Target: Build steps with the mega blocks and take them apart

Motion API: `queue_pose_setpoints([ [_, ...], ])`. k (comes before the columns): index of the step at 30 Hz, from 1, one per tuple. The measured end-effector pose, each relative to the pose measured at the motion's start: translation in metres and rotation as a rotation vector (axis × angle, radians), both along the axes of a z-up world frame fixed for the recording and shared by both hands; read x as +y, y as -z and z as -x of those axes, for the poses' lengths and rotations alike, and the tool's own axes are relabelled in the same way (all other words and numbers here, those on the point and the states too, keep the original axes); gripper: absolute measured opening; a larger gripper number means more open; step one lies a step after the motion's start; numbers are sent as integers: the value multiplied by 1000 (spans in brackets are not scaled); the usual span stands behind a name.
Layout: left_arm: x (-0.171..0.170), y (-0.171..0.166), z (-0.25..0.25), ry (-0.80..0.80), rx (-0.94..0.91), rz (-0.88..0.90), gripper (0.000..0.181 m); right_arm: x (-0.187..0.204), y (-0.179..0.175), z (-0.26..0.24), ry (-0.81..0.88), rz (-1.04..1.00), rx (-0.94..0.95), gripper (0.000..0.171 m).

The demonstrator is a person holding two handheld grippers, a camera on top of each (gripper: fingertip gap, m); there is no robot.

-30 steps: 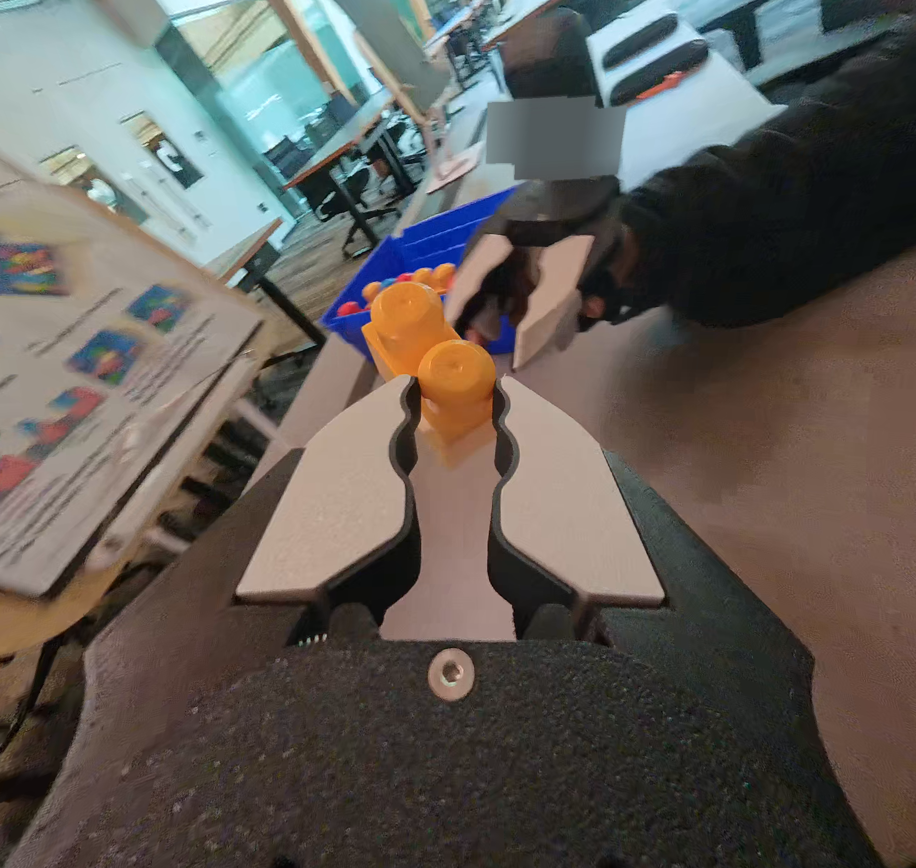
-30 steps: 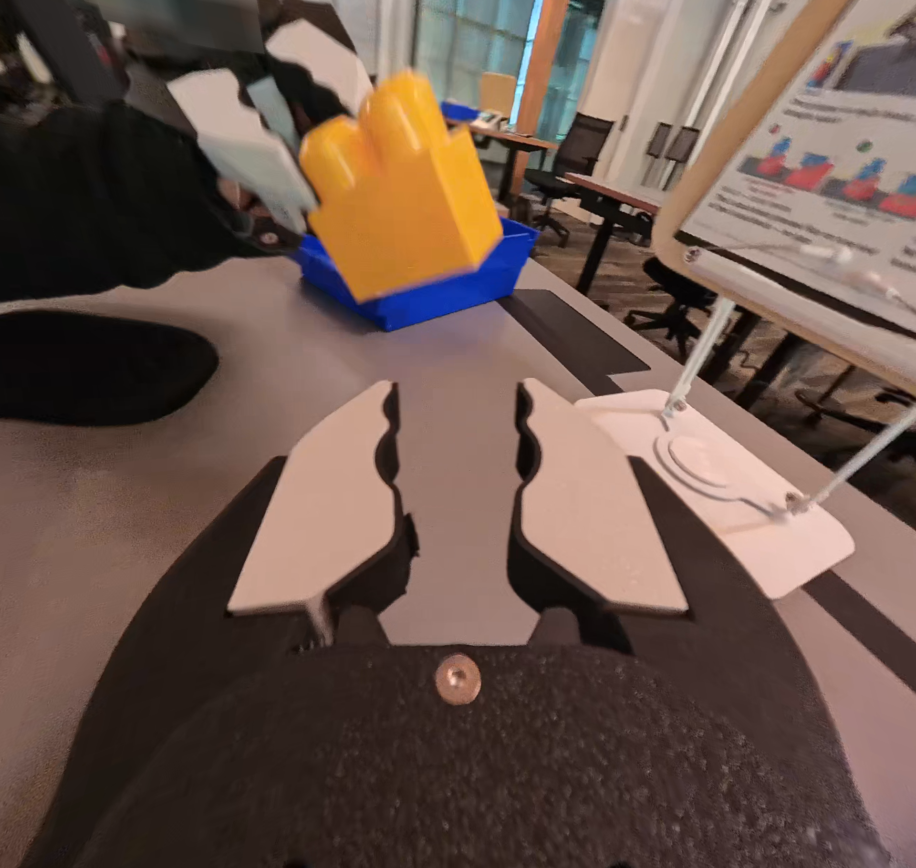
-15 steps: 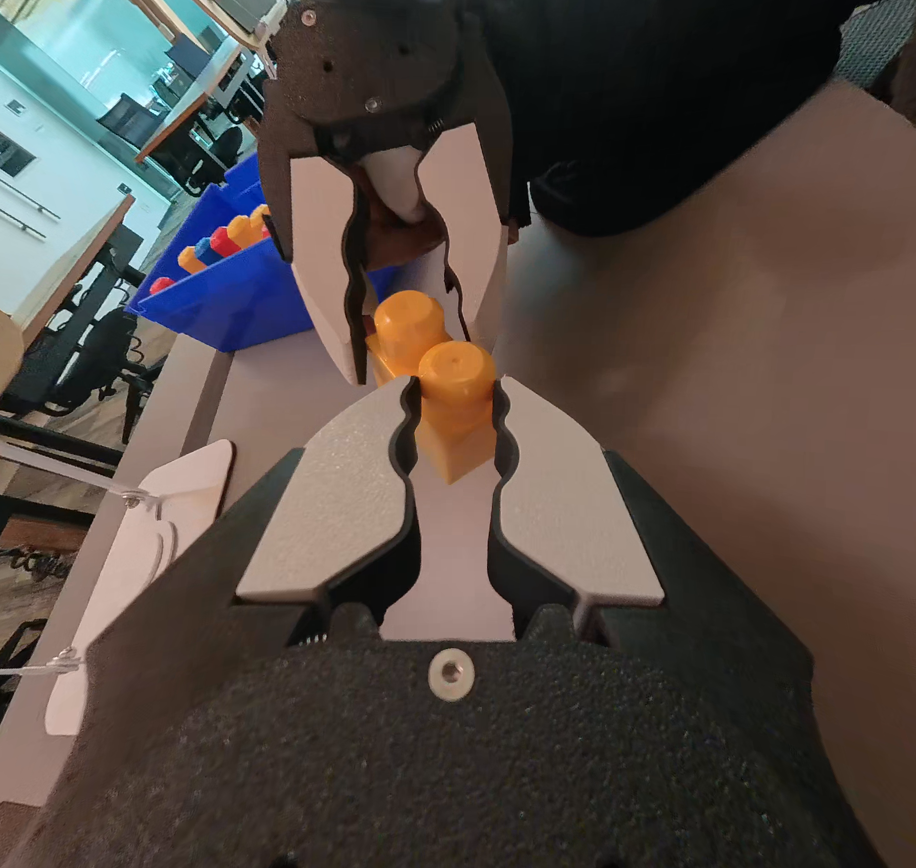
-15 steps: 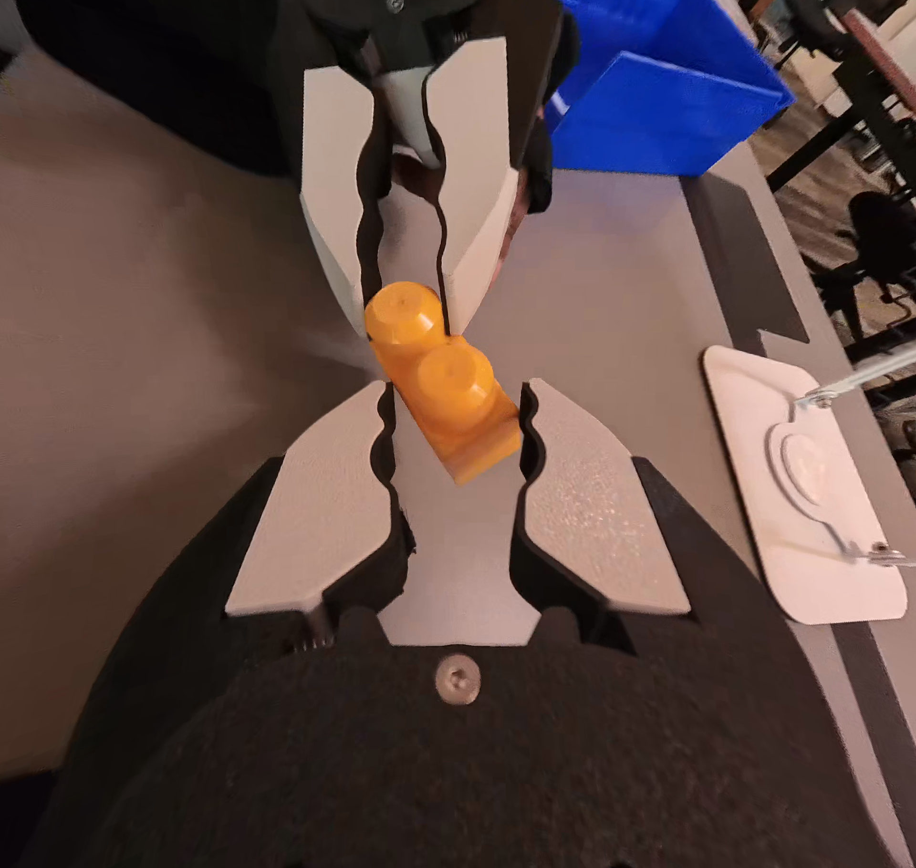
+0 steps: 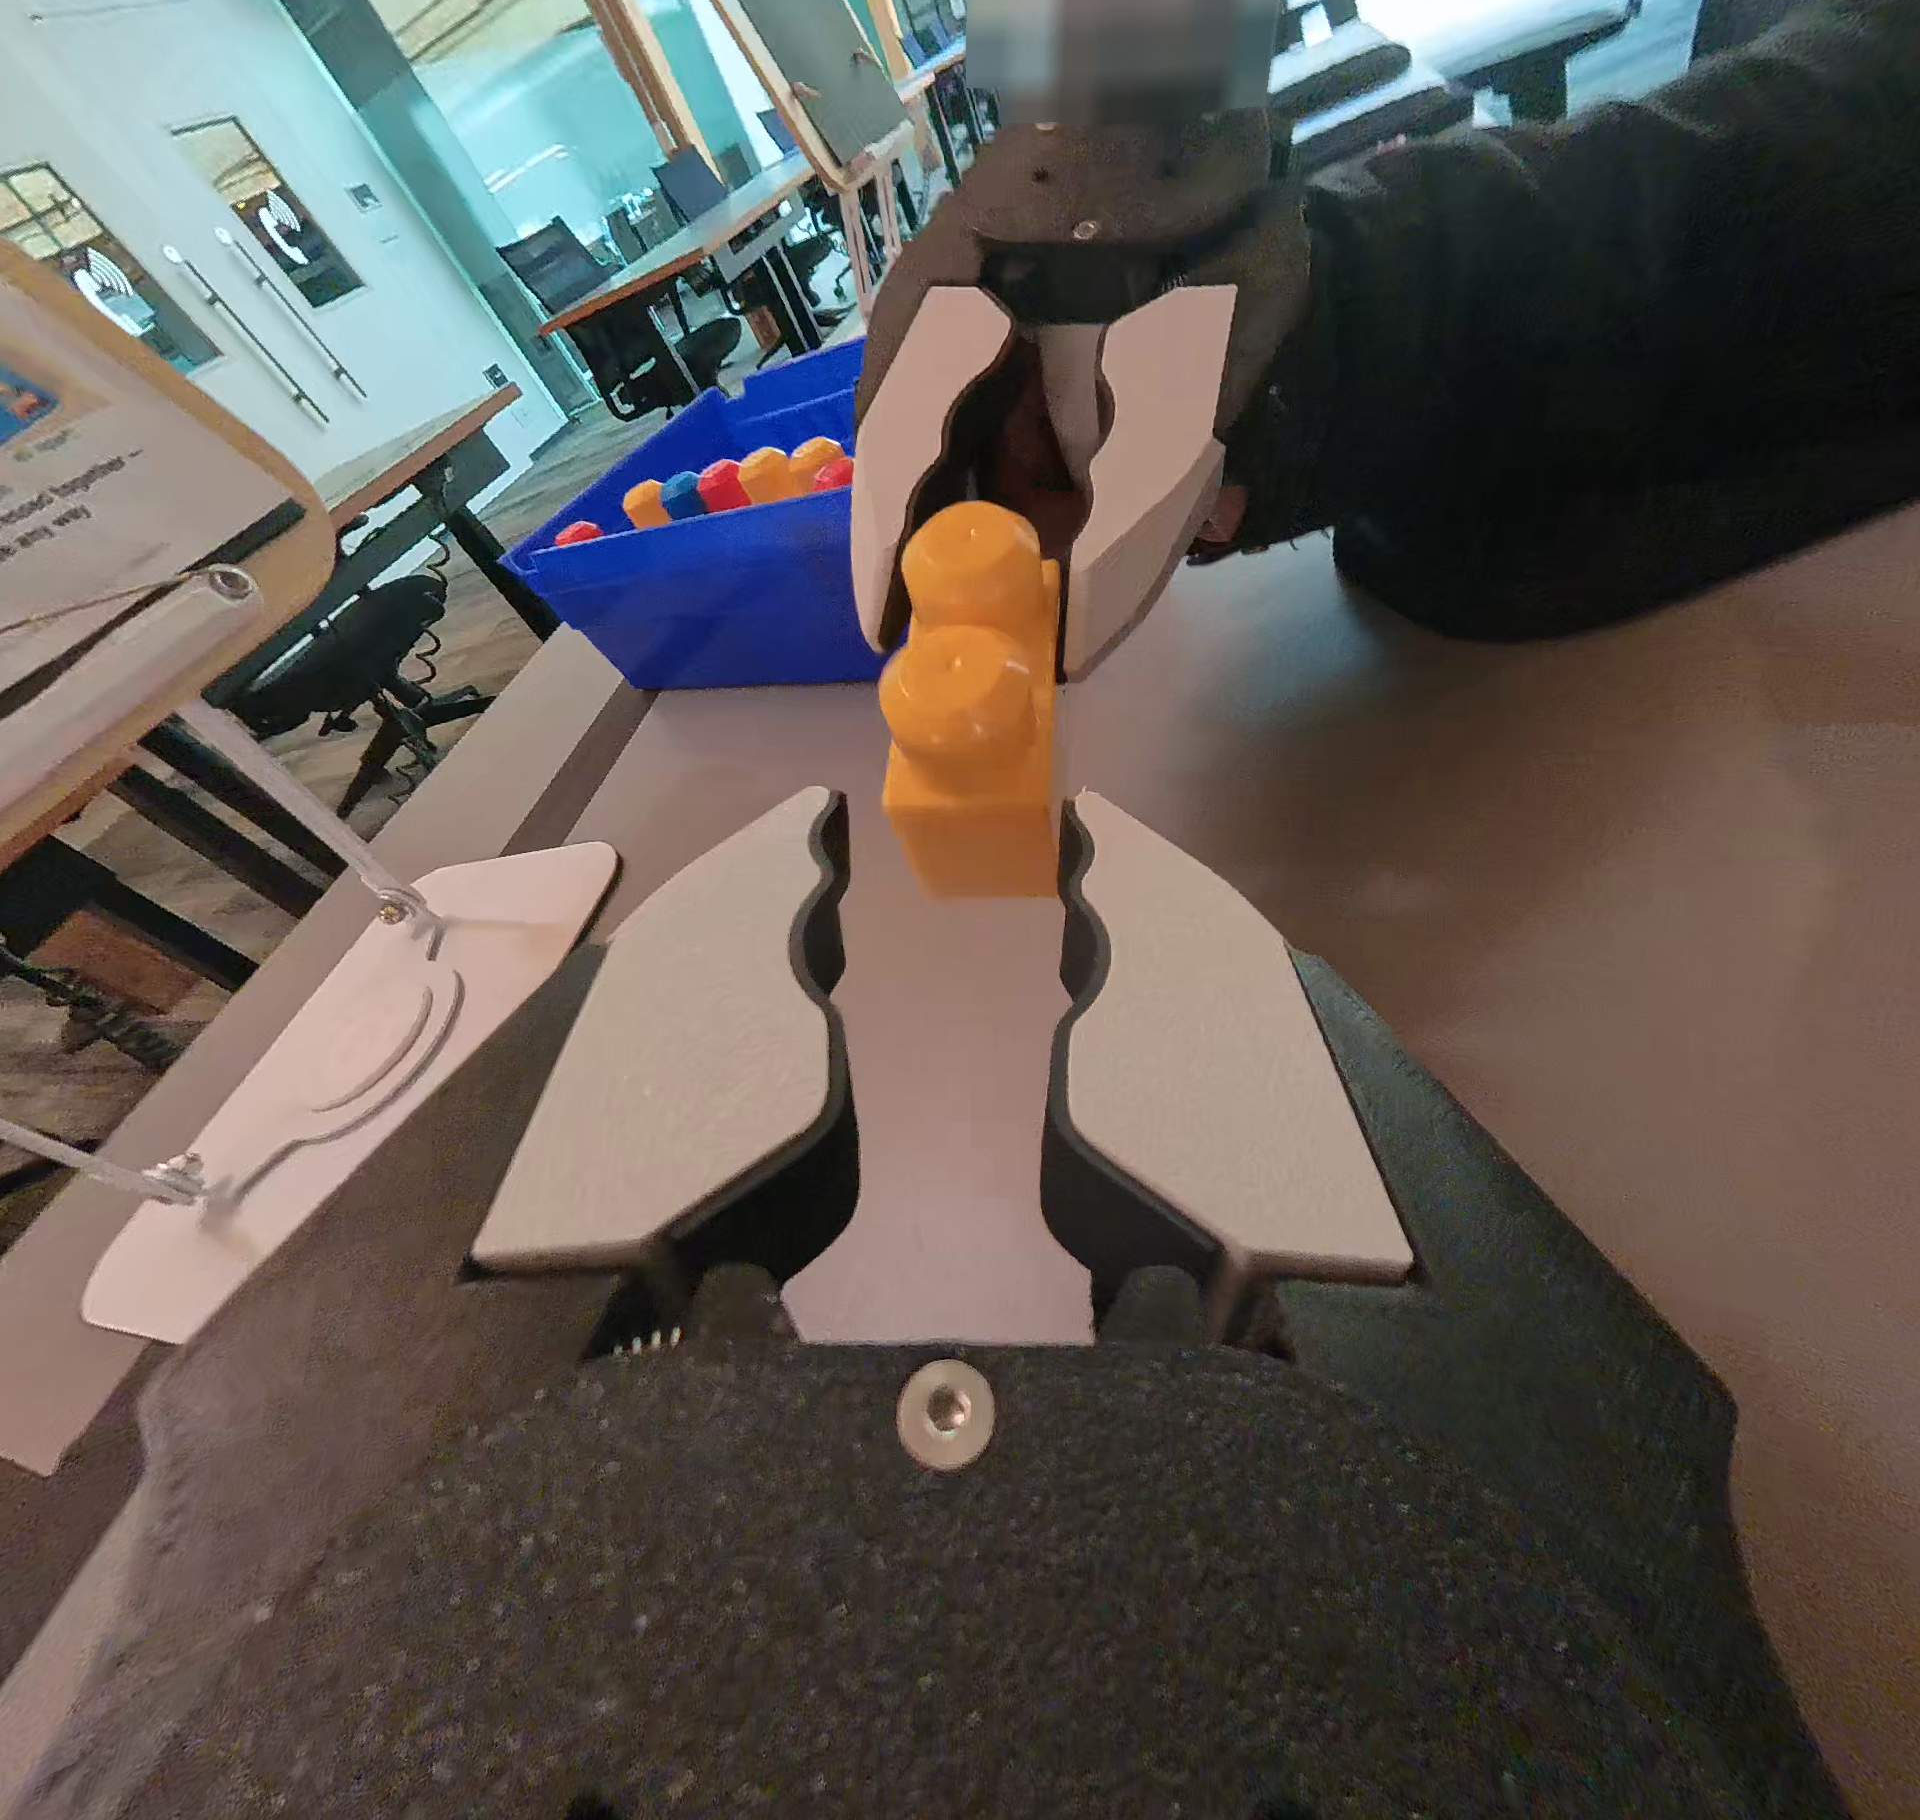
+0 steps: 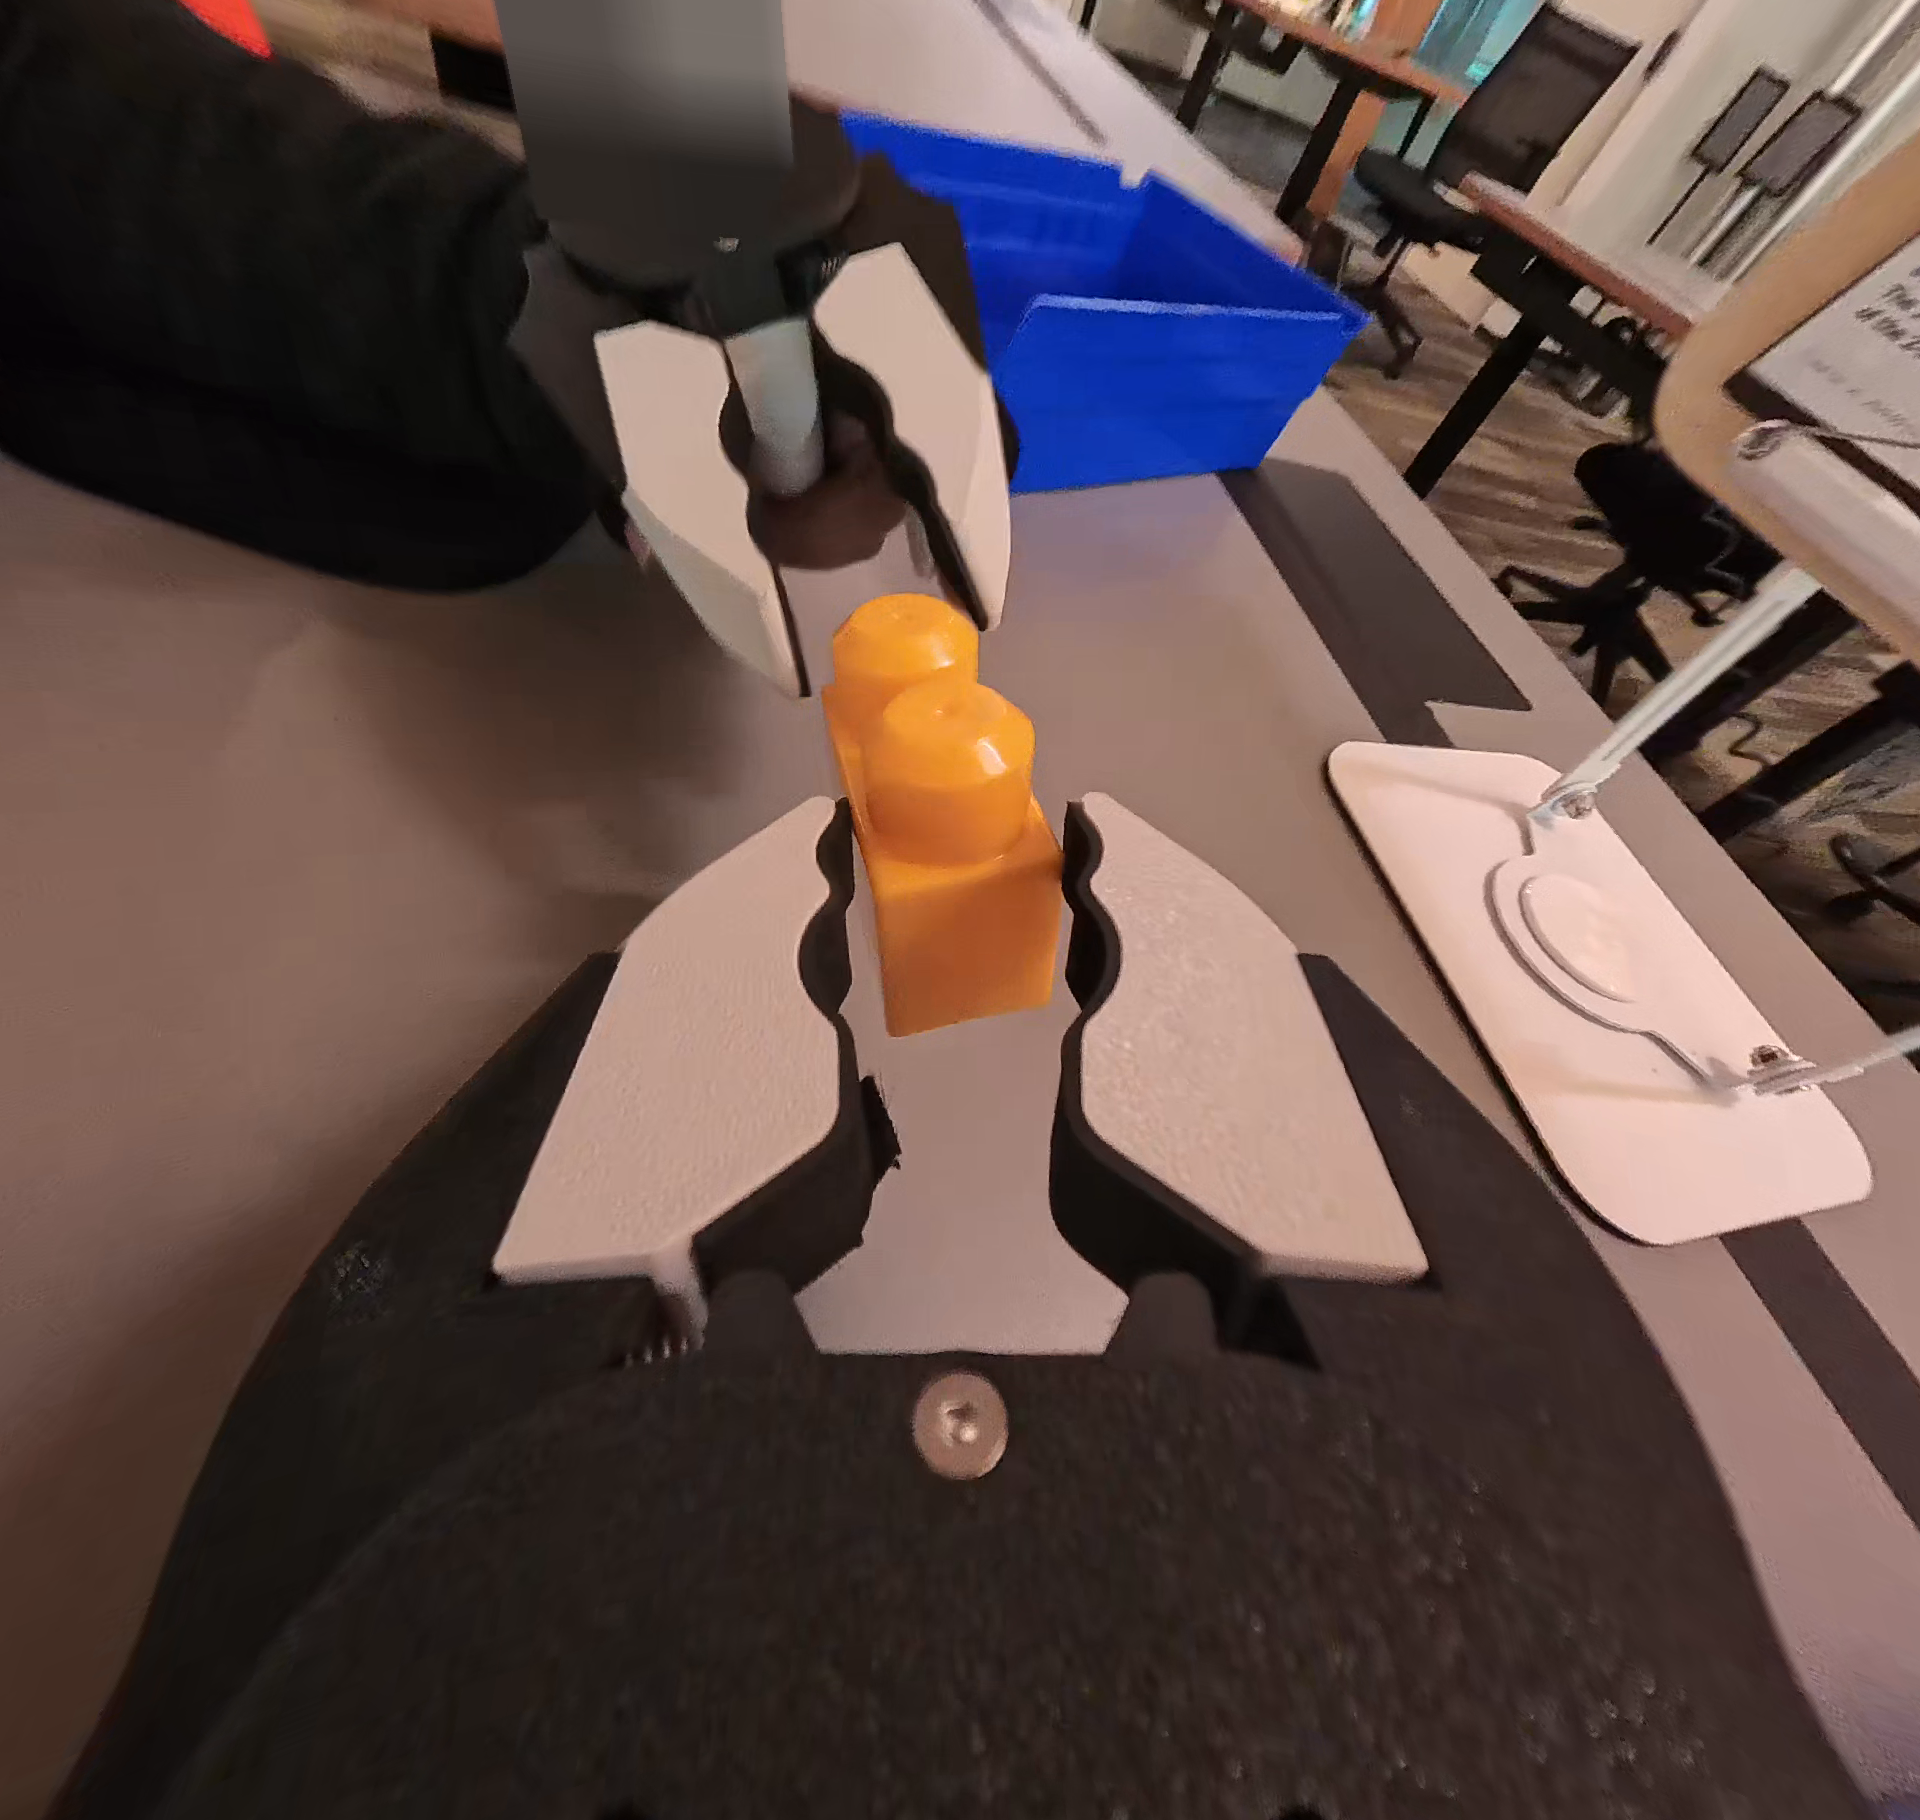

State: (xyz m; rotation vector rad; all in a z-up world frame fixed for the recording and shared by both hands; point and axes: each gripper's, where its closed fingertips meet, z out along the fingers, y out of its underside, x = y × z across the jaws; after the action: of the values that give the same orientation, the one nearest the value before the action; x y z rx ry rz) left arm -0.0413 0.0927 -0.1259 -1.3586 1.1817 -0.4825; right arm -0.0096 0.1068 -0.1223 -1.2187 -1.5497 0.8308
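Observation:
An orange two-stud mega block (image 5: 971, 731) stands upright on the grey table (image 5: 1507, 887), between both grippers. My left gripper (image 5: 956, 804) is open, and its tips sit loosely on either side of the block's near end. In the right wrist view the left gripper (image 6: 888, 648) hangs over the far stud with a gap on both sides. My right gripper (image 6: 956, 809) is shut on the orange block (image 6: 961, 939), with its fingers pressed on the block's two sides. It also shows across the block in the left wrist view (image 5: 977, 648).
A blue bin (image 5: 727, 607) with several coloured blocks (image 5: 727, 482) stands at the table's far edge and also shows in the right wrist view (image 6: 1143, 388). A white stand base (image 6: 1590, 1001) holding an instruction board (image 5: 104, 523) sits beside the block. A person's dark sleeve (image 5: 1558, 368) rests behind it. Spacing between my two grippers at the tips: around 5 cm.
My left gripper has let go of the block's stud and opened. My right gripper has closed around the block's body. The block has turned upright, down at the table.

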Motion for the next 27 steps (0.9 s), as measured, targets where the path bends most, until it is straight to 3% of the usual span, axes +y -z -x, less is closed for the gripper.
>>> queue_pose_setpoints([
  [6, -2, -9, -5, 42, -149, 133, 50, -2, -37, 0, -23, 120, 247, 38],
  [11, -9, -26, -13, 89, -293, 212, 55, -13, -46, 7, -72, 206, 345, 38],
  [14, -10, -25, -13, 86, -291, 218, 38, -18, -41, 12, -91, 217, 327, 38],
  [22, -12, -8, -9, 103, -142, 258, 37, -22, -17, 12, -107, 180, 153, 36],
  [27, -11, -4, -8, 114, -149, 278, 37, -20, -7, 14, -89, 146, 91, 38],
])
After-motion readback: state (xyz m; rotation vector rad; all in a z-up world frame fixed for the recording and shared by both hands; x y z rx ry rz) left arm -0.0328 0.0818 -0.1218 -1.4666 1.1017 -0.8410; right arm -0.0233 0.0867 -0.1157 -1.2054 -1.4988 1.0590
